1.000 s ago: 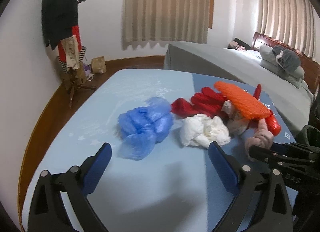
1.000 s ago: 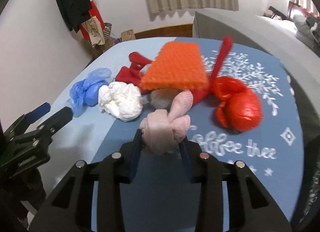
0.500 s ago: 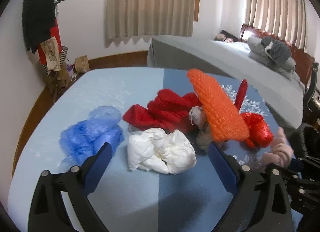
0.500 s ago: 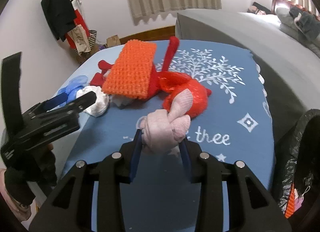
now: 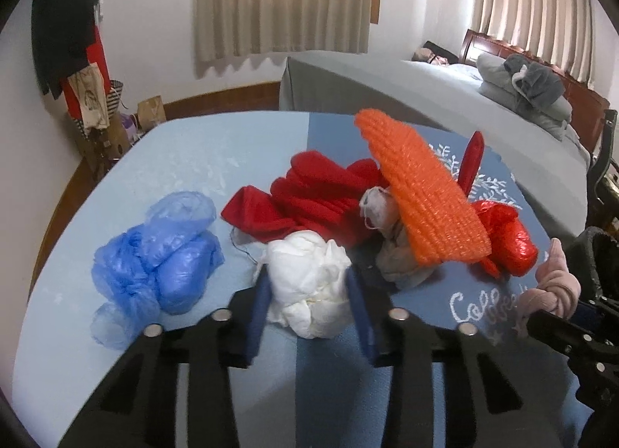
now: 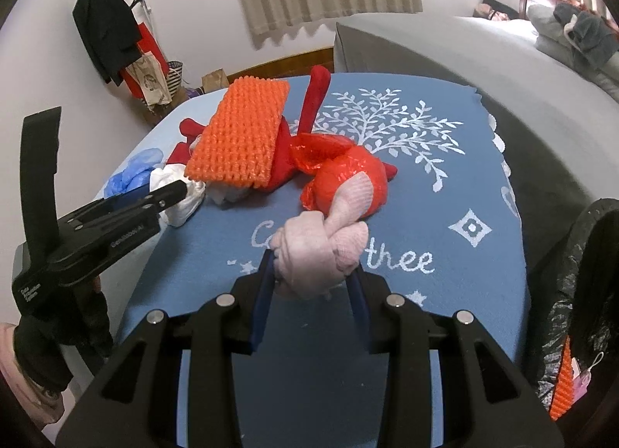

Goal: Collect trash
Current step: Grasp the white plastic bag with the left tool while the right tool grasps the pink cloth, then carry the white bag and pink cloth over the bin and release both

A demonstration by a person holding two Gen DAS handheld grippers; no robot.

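My left gripper (image 5: 307,285) is shut on a crumpled white wad (image 5: 307,285) on the blue table cloth (image 5: 193,161); it also shows in the right wrist view (image 6: 182,196). My right gripper (image 6: 311,270) is shut on a knotted pink cloth (image 6: 321,247) held above the cloth, also seen in the left wrist view (image 5: 549,285). Around lie a blue plastic bag (image 5: 154,262), red cloth (image 5: 309,196), an orange knit piece (image 5: 421,192), a red plastic bag (image 6: 344,173) and a beige wad (image 5: 398,258).
A black trash bag (image 6: 580,281) hangs open at the table's right edge, with an orange piece inside. A grey bed (image 5: 425,92) stands behind the table. A coat rack (image 5: 73,41) with clothes stands at the far left by the wall.
My left gripper moved forward and closed on the white wad. My right gripper carried the pink cloth rightward, toward the black trash bag.
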